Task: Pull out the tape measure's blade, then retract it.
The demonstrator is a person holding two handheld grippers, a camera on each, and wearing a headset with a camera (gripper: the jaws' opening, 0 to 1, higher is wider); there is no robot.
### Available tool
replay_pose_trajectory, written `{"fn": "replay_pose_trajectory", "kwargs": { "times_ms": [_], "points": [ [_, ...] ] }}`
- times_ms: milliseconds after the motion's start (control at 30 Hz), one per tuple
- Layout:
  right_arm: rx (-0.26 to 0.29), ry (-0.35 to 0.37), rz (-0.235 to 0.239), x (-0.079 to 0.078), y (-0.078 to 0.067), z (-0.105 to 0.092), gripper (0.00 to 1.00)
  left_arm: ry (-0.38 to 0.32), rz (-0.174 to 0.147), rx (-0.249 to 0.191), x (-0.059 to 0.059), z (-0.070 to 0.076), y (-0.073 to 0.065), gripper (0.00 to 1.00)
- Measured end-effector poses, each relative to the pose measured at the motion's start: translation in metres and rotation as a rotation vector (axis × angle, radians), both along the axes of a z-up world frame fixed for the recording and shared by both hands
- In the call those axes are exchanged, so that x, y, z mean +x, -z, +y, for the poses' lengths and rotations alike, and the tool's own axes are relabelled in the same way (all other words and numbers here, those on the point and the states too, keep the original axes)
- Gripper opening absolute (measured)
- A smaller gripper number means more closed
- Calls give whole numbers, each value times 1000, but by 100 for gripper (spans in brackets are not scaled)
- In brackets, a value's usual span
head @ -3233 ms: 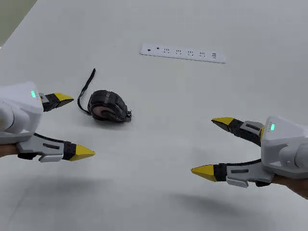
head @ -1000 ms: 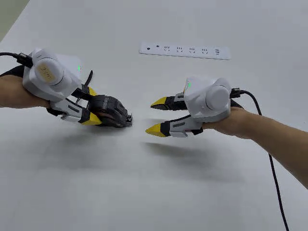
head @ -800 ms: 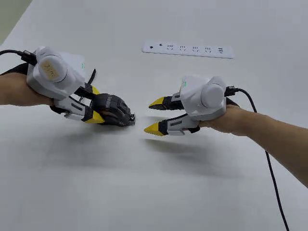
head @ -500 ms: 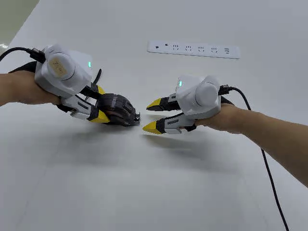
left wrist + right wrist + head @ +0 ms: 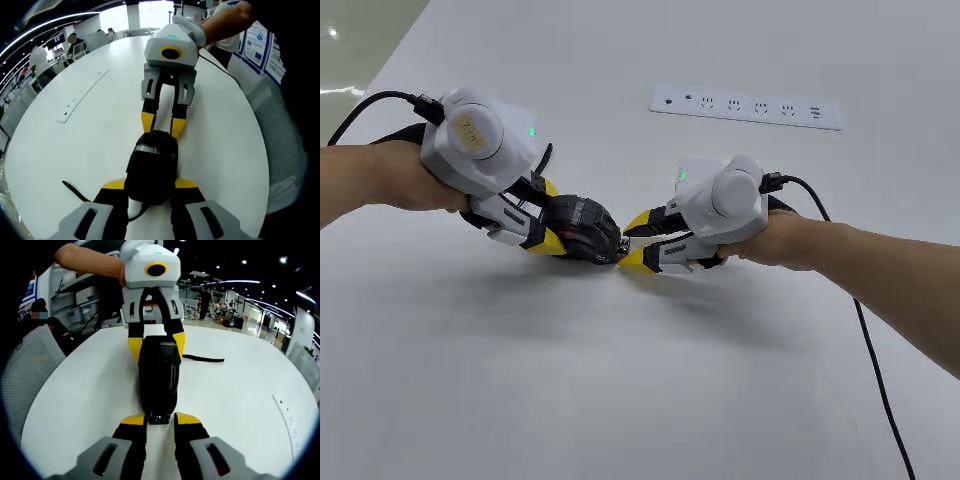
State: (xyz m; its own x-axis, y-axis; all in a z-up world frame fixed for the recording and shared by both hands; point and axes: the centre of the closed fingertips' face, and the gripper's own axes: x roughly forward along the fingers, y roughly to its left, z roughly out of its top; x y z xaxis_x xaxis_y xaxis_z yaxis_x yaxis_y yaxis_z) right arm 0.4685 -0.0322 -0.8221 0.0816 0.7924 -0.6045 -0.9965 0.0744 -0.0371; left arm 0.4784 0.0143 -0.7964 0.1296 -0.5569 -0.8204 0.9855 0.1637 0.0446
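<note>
Two jaws of left hand-held gripper (image 5: 150, 184) clamp tape measure (image 5: 152, 160)

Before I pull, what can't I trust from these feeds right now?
1. Head view: whether the right gripper has pinched the blade's hook on the tape measure; it is too small and crowded by the tips.
2. Right gripper view: the hook sits between the tips, but contact is unclear.
3. Right gripper view: where the strap joins the case is hidden behind the case.
4. Head view: the power strip switch position is too small to read.
</note>
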Motion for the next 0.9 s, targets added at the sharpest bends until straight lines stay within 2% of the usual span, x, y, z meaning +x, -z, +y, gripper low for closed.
{"fn": "replay_pose_trajectory", "kwargs": {
  "times_ms": [67,100,133,167,500,900],
  "points": [
    [-15,-10,0,-1,3,0,16,-1,1,0,0,0,0,29],
    [-6,-6,8,-2,3,1,15,5,-2,6,0,1,0,28],
    [-5,3,14,0,2,-1,15,43,-56,31,5,3,0,28],
    [-5,-3,15,-1,1,-2,15,14,-19,19,0,1,1,28],
    [-31,-39,-19,-1,1,-4,12,16,-9,21,-1,1,1,28],
    [-45,-49,-29,2,3,-5,12,6,3,12,-1,2,1,28]
  ]
}}
